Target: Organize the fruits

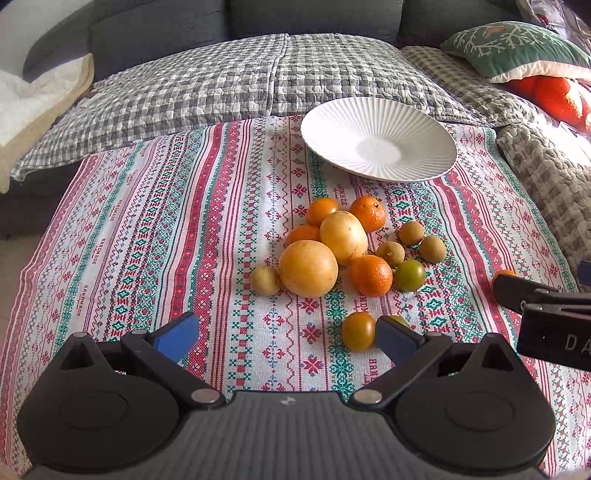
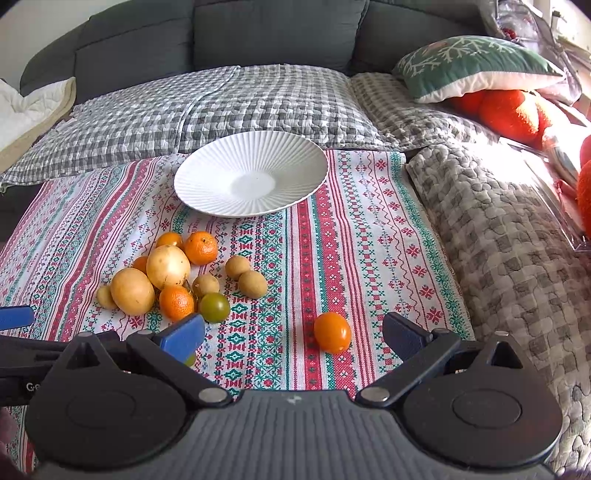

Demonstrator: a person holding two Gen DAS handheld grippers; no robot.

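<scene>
Right wrist view: right gripper (image 2: 293, 338) spread wide above orange tomato (image 2: 332, 332) — best centred before closing gently, then carried to white plate (image 2: 207, 177); left gripper (image 1: 286, 338) likewise apart.

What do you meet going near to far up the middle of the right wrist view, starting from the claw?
Right claw, open → orange cherry tomato → green tomato → pile of mandarins and yellow fruits → white ribbed plate, empty → checked quilt → grey sofa back.
</scene>
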